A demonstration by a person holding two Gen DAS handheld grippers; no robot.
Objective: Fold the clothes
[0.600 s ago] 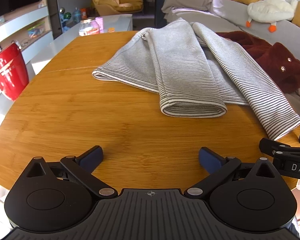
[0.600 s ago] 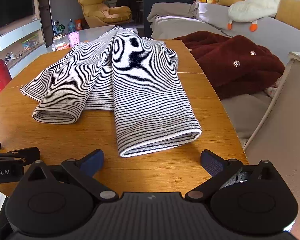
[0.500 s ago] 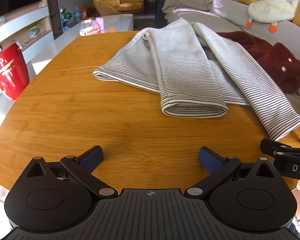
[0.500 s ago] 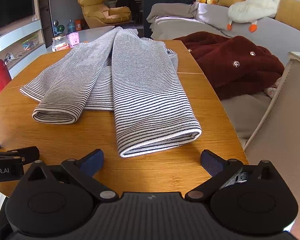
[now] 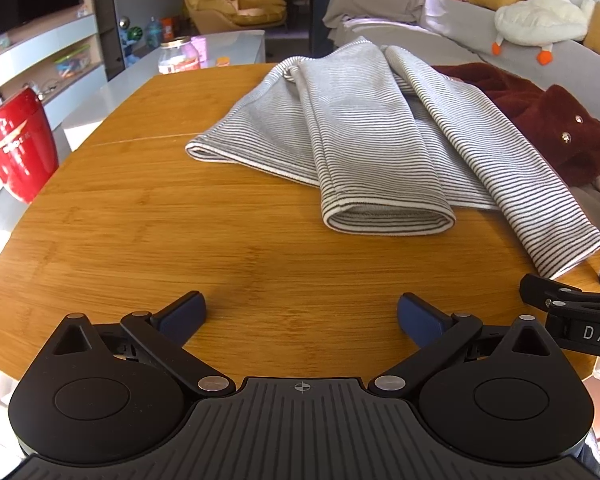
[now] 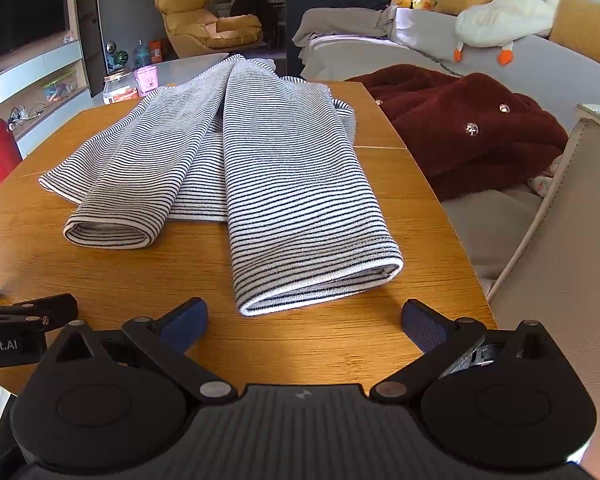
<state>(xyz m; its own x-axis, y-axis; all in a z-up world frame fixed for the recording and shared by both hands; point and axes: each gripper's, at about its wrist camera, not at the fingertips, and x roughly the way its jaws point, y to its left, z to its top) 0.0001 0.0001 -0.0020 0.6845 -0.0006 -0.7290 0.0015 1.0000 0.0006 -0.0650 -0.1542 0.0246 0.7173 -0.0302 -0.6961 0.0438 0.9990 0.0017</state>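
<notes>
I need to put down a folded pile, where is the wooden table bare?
Bare wood lies left of the striped garment, toward the table edge by the red container, and in the near strip before both hand-held grippers. The right half is crowded: the two garment legs reach almost to that edge.

Yellow armchair at back, grey sofa right, shelving left, daylight.

Left claw, right claw: black ribbed bodies, blue pads, silver rivets.
</notes>
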